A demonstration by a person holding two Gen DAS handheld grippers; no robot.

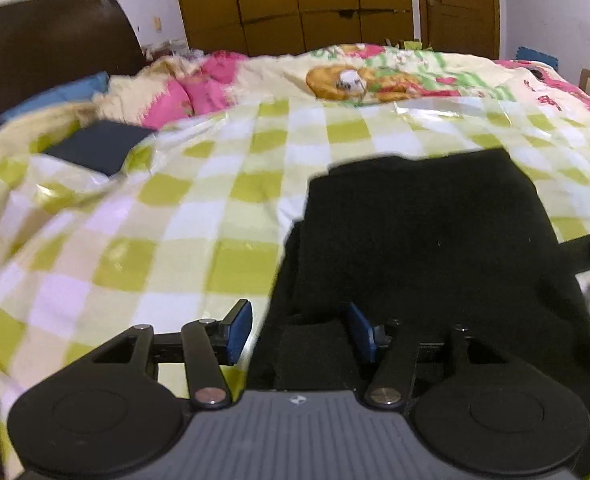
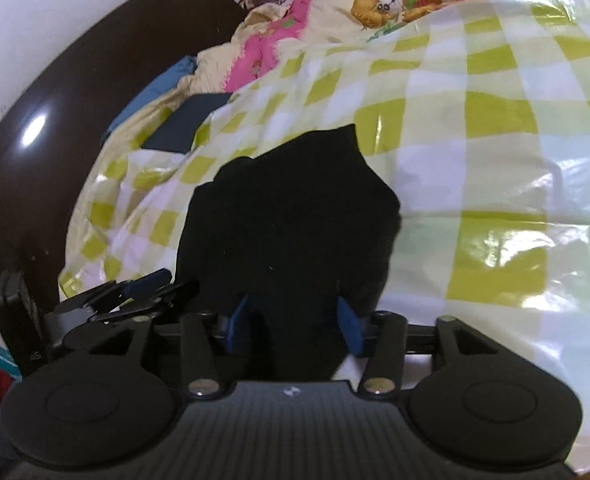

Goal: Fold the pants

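The black pants [image 1: 415,232] lie folded into a compact dark block on a green-and-white checked plastic sheet [image 1: 167,224] that covers the bed. My left gripper [image 1: 299,332] hovers over the near left edge of the pants, open, with its blue pads [image 1: 239,332] wide apart and fabric below the gap. In the right wrist view the pants [image 2: 287,216] fill the middle. My right gripper [image 2: 294,328] is open at their near edge, with fabric between its pads but not pinched. The left gripper [image 2: 135,292] shows at the left there.
A folded dark blue garment [image 1: 99,146] lies at the far left of the sheet, near a brown headboard [image 1: 47,48]. A cartoon-print quilt [image 1: 355,80] and pink bedding [image 1: 199,92] lie beyond. Wooden wardrobe doors [image 1: 295,4] stand against the far wall.
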